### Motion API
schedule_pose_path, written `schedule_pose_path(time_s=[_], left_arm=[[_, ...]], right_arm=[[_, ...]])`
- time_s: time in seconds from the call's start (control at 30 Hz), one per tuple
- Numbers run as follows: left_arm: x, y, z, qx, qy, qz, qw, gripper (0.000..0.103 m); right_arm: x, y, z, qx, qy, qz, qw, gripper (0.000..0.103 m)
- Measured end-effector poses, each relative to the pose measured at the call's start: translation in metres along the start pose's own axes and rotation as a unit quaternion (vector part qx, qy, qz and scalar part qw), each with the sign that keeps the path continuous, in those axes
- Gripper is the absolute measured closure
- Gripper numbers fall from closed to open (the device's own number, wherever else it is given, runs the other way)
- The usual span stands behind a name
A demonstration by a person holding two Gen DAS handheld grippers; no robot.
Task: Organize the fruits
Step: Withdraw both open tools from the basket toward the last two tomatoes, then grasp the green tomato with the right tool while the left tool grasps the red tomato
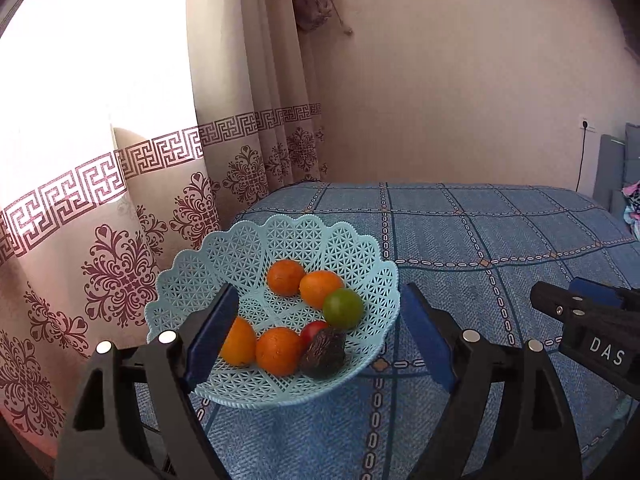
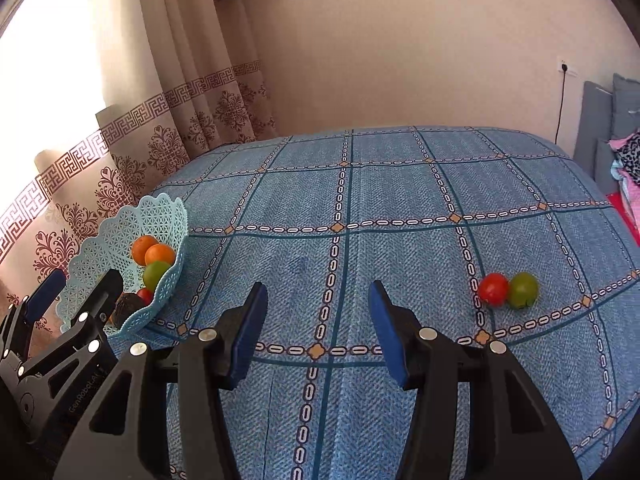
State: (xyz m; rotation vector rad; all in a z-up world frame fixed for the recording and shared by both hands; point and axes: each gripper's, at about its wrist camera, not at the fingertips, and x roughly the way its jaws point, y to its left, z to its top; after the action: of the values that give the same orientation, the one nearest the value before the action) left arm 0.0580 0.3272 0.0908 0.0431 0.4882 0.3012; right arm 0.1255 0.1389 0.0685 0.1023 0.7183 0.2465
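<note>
**Gathering the last two fruits: where the reach could slip**

Spreading beneath both tools, the blue checked bedspread (image 2: 360, 200) is a soft, slightly domed surface, and that is the main hazard: a round fruit nudged instead of pinched would likely roll away down the slope toward the bed's edge.

Next in size, the pale blue lattice basket (image 1: 224, 256) sits just ahead of the left gripper (image 1: 316, 336), whose jaws stand wide apart with nothing between them, framing the basket's near rim. The basket looks light and rests near the bed's corner beside the curtain (image 1: 120, 240); a bump from either tool could tip or shove it. Inside lie four oranges (image 1: 285, 277), a green fruit (image 1: 343, 308), a small red one (image 1: 314, 330) and a dark wrinkled piece (image 1: 323, 354), heaped toward the near right wall, so a dropped fruit might bounce out.

The right gripper (image 2: 318, 320) is also spread and empty, hovering low over bare cloth and pointing forward along the bed. Ahead and to its right, well apart from its fingertips, the red tomato (image 2: 493, 288) and the green tomato (image 2: 523, 289) lie touching. Closing on one could knock the other loose. The basket sits far to this gripper's left, so the carry crosses in front of the left tool, risking a clash.
</note>
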Motion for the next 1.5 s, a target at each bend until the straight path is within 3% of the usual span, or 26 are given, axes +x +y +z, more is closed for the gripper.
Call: schedule_pose_path(time_s=[0.3,0.53,0.83,1.3,1.5], left_arm=[[-0.007,-0.02,0.004,0.031,0.007,-0.03,0.999,0.018],[-0.014,-0.047,0.005,0.058,0.022,-0.078,0.995,0.018],[-0.011,-0.085,0.006,0.061,0.066,-0.154,0.9839,0.018],[-0.005,-0.112,0.006,0.074,0.083,-0.176,0.9781,0.018],[-0.001,-0.12,0.008,0.079,0.091,-0.183,0.9757,0.018]], right_arm=[[-0.003,-0.038,-0.008,0.016,0.006,-0.022,1.0,0.05],[-0.007,-0.083,-0.016,0.04,0.011,-0.052,0.998,0.05],[-0.014,-0.133,-0.021,0.064,0.016,-0.075,0.995,0.05],[0.005,-0.155,-0.011,0.028,0.037,-0.096,0.994,0.05],[0.022,-0.16,-0.008,0.025,0.056,-0.079,0.995,0.05]])
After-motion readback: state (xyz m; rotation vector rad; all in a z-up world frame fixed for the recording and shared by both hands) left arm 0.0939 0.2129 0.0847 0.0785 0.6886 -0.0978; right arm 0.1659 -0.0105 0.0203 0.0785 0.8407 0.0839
